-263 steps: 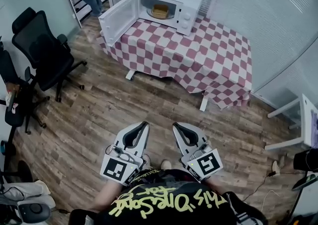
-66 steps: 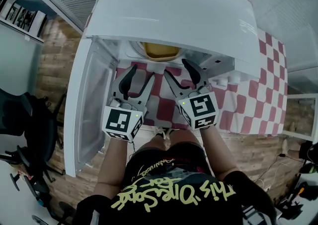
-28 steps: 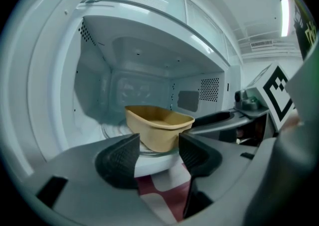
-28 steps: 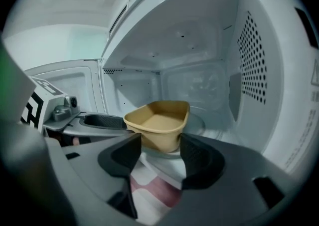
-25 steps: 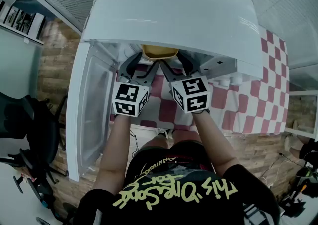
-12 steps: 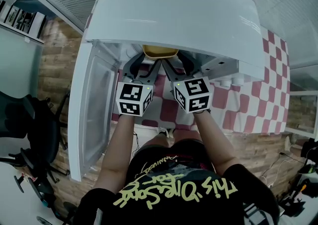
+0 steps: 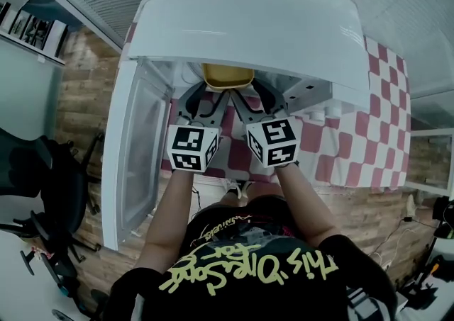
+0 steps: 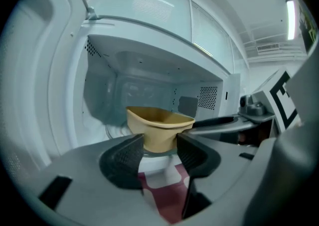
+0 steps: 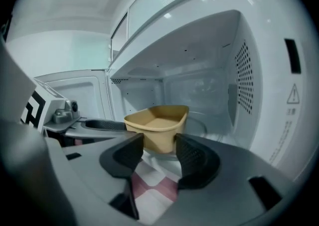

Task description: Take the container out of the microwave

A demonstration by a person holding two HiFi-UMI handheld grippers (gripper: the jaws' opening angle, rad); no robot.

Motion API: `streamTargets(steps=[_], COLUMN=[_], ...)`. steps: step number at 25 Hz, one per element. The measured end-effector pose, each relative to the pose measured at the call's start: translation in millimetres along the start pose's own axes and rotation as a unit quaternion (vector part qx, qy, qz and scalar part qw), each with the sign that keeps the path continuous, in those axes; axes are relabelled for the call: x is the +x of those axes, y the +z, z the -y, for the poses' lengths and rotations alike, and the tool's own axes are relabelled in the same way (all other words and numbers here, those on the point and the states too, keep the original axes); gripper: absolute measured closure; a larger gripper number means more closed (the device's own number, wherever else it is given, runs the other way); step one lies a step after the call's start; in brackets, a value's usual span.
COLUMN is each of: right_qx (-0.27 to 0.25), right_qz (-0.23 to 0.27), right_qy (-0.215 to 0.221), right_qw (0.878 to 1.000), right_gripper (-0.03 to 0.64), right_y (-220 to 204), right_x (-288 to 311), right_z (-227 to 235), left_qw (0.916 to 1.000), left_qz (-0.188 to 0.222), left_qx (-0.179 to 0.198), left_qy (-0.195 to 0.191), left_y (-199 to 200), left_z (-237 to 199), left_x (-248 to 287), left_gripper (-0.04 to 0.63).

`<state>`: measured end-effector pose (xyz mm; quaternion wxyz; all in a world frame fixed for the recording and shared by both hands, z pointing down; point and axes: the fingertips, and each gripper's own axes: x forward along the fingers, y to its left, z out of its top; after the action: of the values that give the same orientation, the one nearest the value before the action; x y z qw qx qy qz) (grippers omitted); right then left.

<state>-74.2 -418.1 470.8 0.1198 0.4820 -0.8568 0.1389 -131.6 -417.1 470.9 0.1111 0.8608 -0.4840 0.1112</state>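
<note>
Progress check: the door [image 7: 135,149] is hanging wide open and the container [image 7: 227,76] is sitting inside the microwave [image 7: 248,22] on the glass plate [image 9: 202,120], so the reach-in is done. I am judging that the grip, the lift and the carry out to the tabletop [image 7: 355,142] are all remaining.

Left tongs [image 8: 159,142] are standing wide, having just been closing a little. They are framing the container's near left corner in the gap. Right tongs [image 9: 159,142] are doing the same at the near right corner, also wide and also just closing slightly. I am not seeing either pair of pads plainly pressing on the walls, so I am logging no hold yet.

Pose: both forearms are stretching forward side by side, with the marker cubes nearly meeting. Both tongs are pointing slightly downward into the cavity mouth and angling in toward the container from either side.
</note>
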Motion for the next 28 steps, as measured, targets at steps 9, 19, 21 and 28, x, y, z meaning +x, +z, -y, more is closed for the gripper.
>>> streamTargets(steps=[9,19,21,28], right_qx=[-0.007,-0.026,-0.028,-0.023], right_qz=[0.008,0.008,0.007,0.013], right_qy=[-0.003,-0.005,-0.004,-0.002], right_qw=[1.0,1.0,1.0,1.0], right_gripper=[0.41,0.416,0.416,0.416], right_y=[6,4,3,1], right_x=[-18,-40,-44,-56], right_z=[-7,-16,-19,-26], left_qw=[1.0,0.9999,0.9999,0.9999], left_qz=[0.008,0.013,0.014,0.013], left_qx=[-0.003,-0.001,-0.002,-0.001], left_qy=[-0.002,-0.004,-0.003,-0.007], left_y=[7,8,7,5], left_z=[11,25,28,36], left_x=[-14,-34,-37,-50], left_gripper=[0.382,0.382,0.382,0.382])
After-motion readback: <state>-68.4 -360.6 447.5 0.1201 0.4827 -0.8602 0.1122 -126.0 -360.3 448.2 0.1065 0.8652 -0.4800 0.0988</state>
